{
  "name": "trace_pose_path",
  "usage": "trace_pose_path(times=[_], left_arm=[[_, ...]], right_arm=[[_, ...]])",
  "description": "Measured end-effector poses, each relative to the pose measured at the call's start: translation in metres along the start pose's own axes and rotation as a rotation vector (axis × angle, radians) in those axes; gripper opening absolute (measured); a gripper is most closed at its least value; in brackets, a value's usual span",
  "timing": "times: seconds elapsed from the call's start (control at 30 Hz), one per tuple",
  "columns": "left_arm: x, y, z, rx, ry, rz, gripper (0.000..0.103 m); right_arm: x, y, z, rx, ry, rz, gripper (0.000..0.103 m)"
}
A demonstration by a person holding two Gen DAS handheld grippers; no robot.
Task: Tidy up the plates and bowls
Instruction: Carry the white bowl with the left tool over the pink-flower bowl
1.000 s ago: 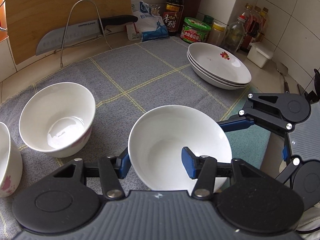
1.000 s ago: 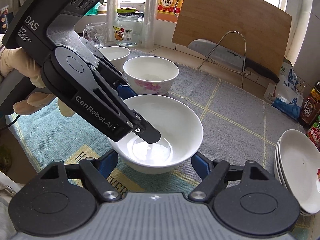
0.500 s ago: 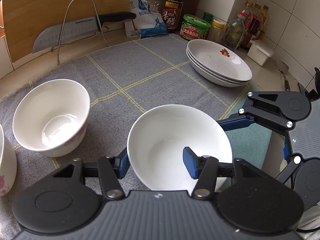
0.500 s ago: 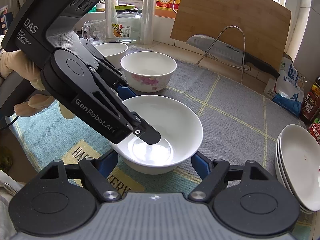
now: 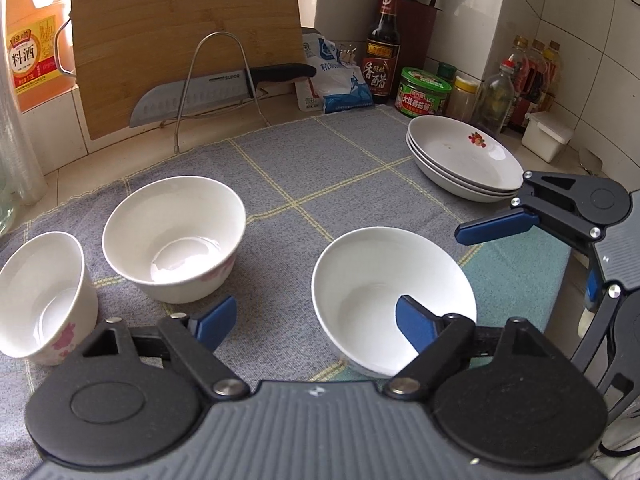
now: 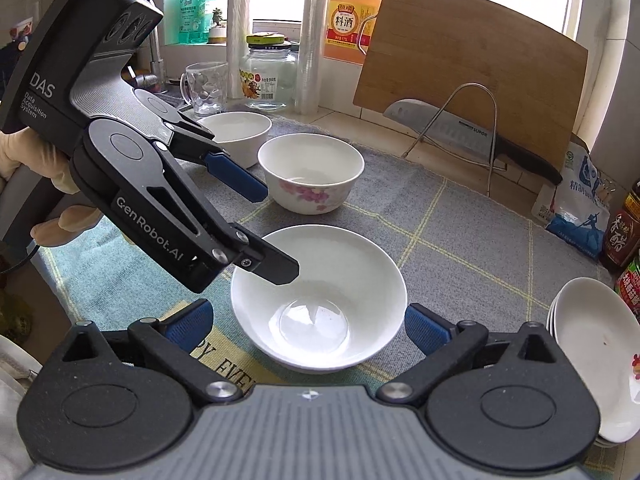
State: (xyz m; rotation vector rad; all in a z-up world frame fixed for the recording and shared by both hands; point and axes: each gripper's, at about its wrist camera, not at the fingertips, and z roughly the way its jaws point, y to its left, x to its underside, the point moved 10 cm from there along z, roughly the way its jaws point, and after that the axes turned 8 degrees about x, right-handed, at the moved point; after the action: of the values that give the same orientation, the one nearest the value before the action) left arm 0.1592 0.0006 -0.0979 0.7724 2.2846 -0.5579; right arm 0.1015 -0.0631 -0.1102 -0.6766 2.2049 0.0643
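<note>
Left tool (image 5: 316,322): we are spreading it, one finger inside the plain bowl (image 5: 384,280), not pressing.
Right tool (image 6: 308,326): we are spreading it around the plain bowl, untouched.

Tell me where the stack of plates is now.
The stack of plates sits on the grey mat's far right in the left wrist view, by the green-lidded jar.

Tiled counter (image 5: 60,184), grey checked cloth (image 5: 320,168) spread on it

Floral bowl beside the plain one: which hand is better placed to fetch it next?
Left, probably. The left gripper, jaws opening, sits nearest the floral bowl; the right gripper, also opening, straddles the plain bowl, farther away.
</note>
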Motion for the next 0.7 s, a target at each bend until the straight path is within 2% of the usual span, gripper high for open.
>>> trace_pose_path(times=[0.23,0.43,0.7], left_arm=[[0.002,0.023,-0.020,-0.080,-0.024,-0.041,0.087],[-0.013,0.051,-0.031,-0.138,-0.036,-0.026,0.087],[-0.037,0.096,-0.017,-0.185,-0.017,0.012,0.087]], right_arm=[[-0.016,-0.003,0.006,0.003,-0.024,-0.028,0.103],[-0.038,0.002,0.024,-0.001,-0.050,-0.076,0.103],[-0.069,0.000,0.064,-0.018,-0.060,-0.073,0.103]])
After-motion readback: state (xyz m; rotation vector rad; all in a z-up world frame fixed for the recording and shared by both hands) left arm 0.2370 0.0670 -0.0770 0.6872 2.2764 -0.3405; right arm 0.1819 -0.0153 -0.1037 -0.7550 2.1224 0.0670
